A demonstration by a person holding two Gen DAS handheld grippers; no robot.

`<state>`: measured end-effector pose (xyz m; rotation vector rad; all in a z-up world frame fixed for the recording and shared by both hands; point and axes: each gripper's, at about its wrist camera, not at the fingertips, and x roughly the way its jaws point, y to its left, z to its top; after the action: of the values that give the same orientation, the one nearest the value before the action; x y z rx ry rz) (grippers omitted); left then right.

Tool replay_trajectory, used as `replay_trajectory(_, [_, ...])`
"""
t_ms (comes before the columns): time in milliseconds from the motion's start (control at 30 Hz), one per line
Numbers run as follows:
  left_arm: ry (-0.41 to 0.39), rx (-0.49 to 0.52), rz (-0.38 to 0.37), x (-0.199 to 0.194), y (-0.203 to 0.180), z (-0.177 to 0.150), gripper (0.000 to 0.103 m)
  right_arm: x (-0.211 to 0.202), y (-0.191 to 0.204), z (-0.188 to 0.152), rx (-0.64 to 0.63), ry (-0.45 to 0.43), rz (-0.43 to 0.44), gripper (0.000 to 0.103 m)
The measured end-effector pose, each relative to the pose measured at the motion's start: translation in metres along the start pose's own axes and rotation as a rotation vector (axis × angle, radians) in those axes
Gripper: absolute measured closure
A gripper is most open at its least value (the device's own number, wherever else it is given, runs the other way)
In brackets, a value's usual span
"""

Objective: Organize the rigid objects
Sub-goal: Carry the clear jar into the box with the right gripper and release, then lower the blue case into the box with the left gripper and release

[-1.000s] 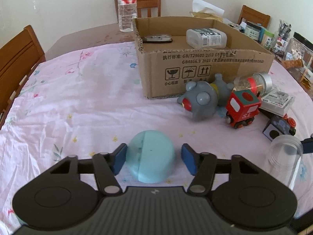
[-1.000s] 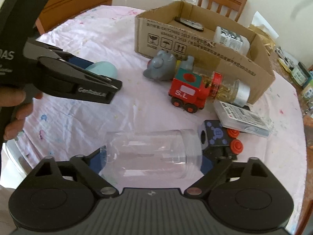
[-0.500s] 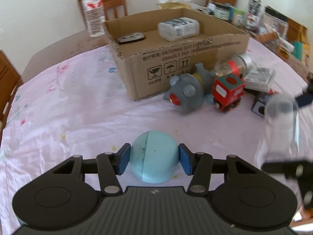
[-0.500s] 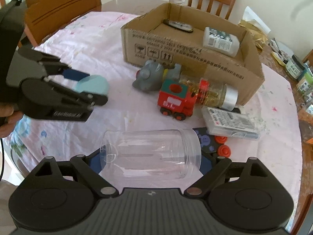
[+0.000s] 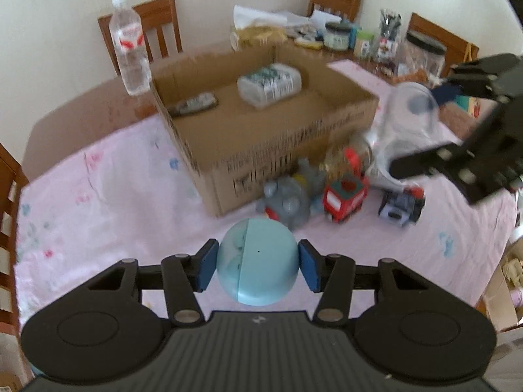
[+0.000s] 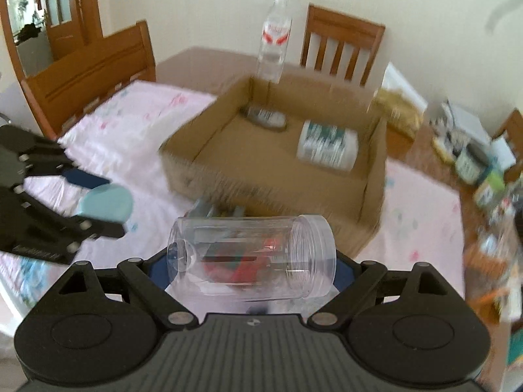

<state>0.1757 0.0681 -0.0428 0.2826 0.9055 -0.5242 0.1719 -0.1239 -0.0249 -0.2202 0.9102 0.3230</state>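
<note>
Left wrist view: the left claw (image 5: 258,269) is clamped on a pale blue dome-shaped lid (image 5: 258,263), one blue pad on each side of its round rim, so the lid sits square between the fingers and clear of the pink cloth on the worktop (image 5: 108,196). Ahead stands the open cardboard box (image 5: 261,137), already holding a white plastic container (image 5: 269,83) and a dark flat gadget (image 5: 194,104). Against its near wall lie a grey toy (image 5: 287,201), a red toy train (image 5: 345,201) and a small blue-grey toy car (image 5: 402,205), apparently waiting to be sorted. A water bottle (image 5: 129,49) stands behind the box.

Right wrist view: the right claw (image 6: 251,263) holds a clear plastic jar (image 6: 251,256) lying crosswise, its base against one pad and its threaded open mouth against the other. Gripping it end to end explains why the fingers stand so wide. The jar hangs in the air in front of the box, with the lid visible to the left in the other claw. Both pieces look headed for the box, or to be joined first; which one, I cannot tell.
</note>
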Motion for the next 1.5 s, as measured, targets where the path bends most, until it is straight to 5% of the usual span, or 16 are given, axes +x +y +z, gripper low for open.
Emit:
replay_trajectory(367, [-0.074, -0.061, 0.099, -0.006, -0.007, 0.056, 0.051, 0.043, -0.064, 0.058, -0.057, -0.064, -0.022, 0.009])
replay_trajectory(433, [-0.080, -0.067, 0.116, -0.003, -0.007, 0.065, 0.051, 0.053, -0.070, 0.063, -0.055, -0.060, -0.036, 0.000])
replay_trajectory(833, [-0.087, -0.058, 0.151, 0.034, -0.001, 0.111, 0.051, 0.028, -0.072, 0.029, 0.063, -0.081, -0.021, 0.000])
replay_trajectory(1367, [-0.003, -0.069, 0.205, 0.130, 0.027, 0.151, 0.050, -0.005, -0.083, -0.012, 0.224, -0.048, -0.075, 0.000])
replay_trajectory(1467, [-0.018, -0.077, 0.216, 0.132, 0.030, 0.152, 0.039, -0.006, -0.085, -0.018, 0.238, -0.039, -0.098, 0.000])
replay_trajectory(1500, [-0.033, -0.078, 0.225, 0.130, 0.030, 0.152, 0.025, -0.007, -0.086, -0.020, 0.243, -0.039, -0.100, 0.000])
